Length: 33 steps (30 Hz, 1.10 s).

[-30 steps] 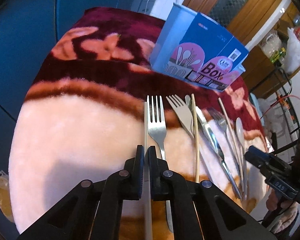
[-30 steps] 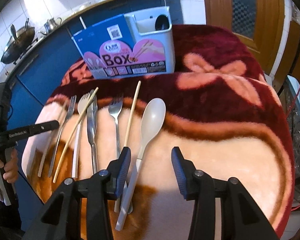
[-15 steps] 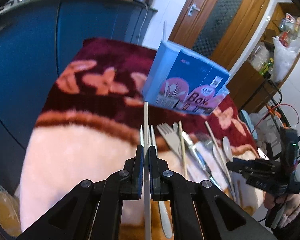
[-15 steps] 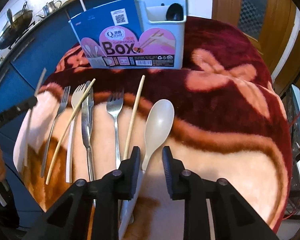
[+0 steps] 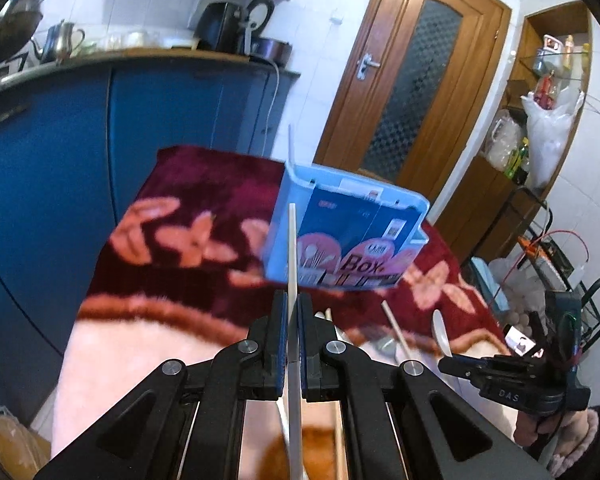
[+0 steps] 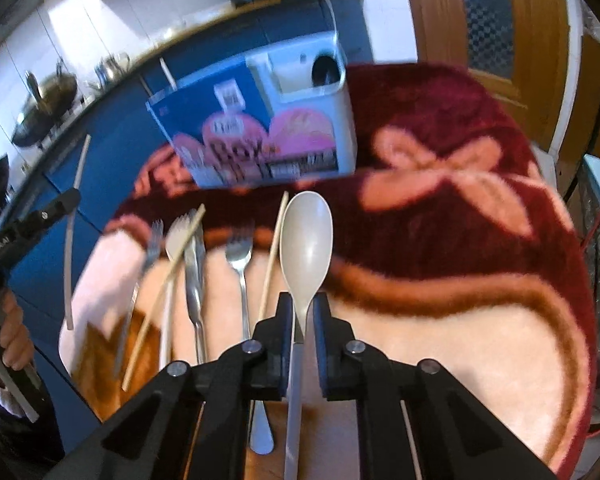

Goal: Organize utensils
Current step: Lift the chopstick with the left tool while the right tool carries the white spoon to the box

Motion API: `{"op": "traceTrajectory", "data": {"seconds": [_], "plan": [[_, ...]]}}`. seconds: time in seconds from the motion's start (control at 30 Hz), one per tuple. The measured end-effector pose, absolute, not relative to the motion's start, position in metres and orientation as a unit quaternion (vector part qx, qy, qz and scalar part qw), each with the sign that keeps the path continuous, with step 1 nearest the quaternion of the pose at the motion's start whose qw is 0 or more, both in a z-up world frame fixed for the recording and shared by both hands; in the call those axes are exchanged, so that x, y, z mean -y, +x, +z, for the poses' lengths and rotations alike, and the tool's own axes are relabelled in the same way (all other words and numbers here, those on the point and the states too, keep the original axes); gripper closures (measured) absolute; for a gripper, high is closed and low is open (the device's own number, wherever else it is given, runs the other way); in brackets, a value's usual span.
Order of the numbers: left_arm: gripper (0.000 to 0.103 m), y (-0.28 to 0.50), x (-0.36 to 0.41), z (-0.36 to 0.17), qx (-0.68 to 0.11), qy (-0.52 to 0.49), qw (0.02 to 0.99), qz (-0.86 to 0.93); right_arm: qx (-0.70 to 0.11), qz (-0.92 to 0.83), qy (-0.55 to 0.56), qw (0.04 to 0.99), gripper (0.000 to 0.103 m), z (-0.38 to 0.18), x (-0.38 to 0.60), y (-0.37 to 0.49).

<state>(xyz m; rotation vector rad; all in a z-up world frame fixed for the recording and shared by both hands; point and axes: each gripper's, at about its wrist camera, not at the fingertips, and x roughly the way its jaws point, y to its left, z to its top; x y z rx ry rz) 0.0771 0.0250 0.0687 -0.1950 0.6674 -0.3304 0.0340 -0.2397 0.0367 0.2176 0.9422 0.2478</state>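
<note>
Plush maroon blanket with pink bows and a cream-and-orange centre (image 6: 460,240), spread over the table. Near its far edge, upright: blue-and-pink cardboard-sleeved utensil box marked "Box" (image 6: 256,136), with a pale grey plastic holder compartment (image 6: 316,76) at its right end, a dark rounded object inside, too blurred to identify.

Across the cream centre toward the left edge, a row of utensils, handles toward the near edge: steel fork (image 6: 240,272), steel table knife (image 6: 194,276), pale plastic fork (image 6: 174,240) with a wooden chopstick (image 6: 168,284) slanting across it, another steel fork (image 6: 150,248) nearest the left edge. A second wooden chopstick (image 6: 274,252) just beside the beige spoon.

Right black two-finger gripper (image 6: 303,320): jaws narrowed onto the neck of a beige plastic spoon (image 6: 306,240), bowl pointing toward the box; whether lifted or resting, cannot tell.

Left black two-finger gripper (image 5: 293,334): jaws pinched tight on a slim pale grey chopstick (image 5: 292,248), raised above the left edge of the blanket, tip overlapping the box front in the left wrist view, stick curving up and down past the fingers in the right wrist view (image 6: 74,236).
</note>
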Motion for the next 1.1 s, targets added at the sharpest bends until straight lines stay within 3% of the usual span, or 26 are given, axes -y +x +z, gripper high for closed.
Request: {"op": "traceTrajectory", "data": {"seconds": [0.37, 1.1], "plan": [[0.098, 0.085, -0.011, 0.105, -0.241, -0.099, 0.952, -0.16, -0.332, 0.103, 0.123, 0.93, 0.092, 0.073, 0.252, 0.019], [0.098, 0.141, 0.014, 0.155, -0.111, -0.124, 0.975, -0.144, -0.247, 0.087, 0.118, 0.958, 0.092, 0.094, 0.261, 0.027]]}}
